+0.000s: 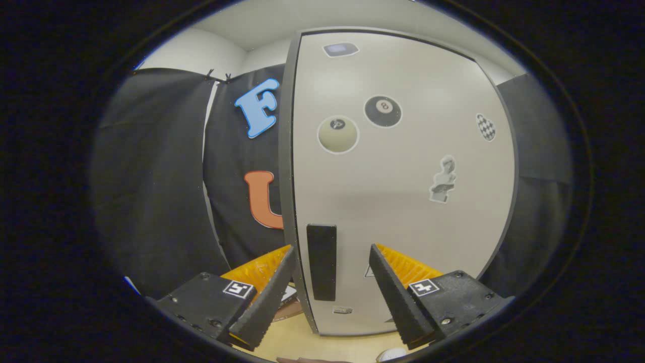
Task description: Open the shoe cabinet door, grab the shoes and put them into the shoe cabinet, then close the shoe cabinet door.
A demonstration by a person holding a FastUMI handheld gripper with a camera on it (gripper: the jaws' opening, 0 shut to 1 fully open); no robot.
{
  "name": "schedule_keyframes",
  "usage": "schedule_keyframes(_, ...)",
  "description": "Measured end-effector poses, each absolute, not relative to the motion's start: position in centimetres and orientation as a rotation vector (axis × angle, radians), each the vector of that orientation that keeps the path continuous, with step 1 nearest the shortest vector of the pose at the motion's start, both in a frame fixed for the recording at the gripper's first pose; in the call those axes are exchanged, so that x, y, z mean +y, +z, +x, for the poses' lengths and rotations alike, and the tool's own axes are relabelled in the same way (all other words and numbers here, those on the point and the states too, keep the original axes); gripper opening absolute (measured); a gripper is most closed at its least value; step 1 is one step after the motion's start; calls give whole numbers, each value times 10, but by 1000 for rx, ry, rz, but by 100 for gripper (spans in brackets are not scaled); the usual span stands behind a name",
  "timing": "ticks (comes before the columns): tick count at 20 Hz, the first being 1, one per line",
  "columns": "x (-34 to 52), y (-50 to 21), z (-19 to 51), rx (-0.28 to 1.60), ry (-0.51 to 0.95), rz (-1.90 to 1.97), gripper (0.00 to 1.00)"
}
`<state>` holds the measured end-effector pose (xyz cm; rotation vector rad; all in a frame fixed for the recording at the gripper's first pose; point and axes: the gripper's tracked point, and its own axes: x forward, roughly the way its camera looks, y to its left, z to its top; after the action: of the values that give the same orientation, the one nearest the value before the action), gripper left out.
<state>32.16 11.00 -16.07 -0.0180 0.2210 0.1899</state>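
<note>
Gripper (330, 269) fingers stood apart around the dark handle (321, 262) on the closed cabinet door (403, 201); closing off-centre, they might slip off it.

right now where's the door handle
In the gripper view, the dark handle sits low on the cabinet door, near its left edge, between the open gripper fingers.

The shoe cabinet door (403, 201) looks smooth and matt with a matt dark handle (321, 262); the floor (322, 343) looks wooden.

Black cloth wall (151, 191) hangs behind — pale floor (322, 343), white ceiling (242, 25).
</note>
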Motion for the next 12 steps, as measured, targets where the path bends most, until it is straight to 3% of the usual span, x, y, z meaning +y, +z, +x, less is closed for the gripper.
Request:
schedule_keyframes(2,111,-171,331,241,182,-5,90)
schedule_keyframes(7,123,-184,340,269,227,-8,42)
schedule_keyframes(12,120,-185,338,277,215,-39,33)
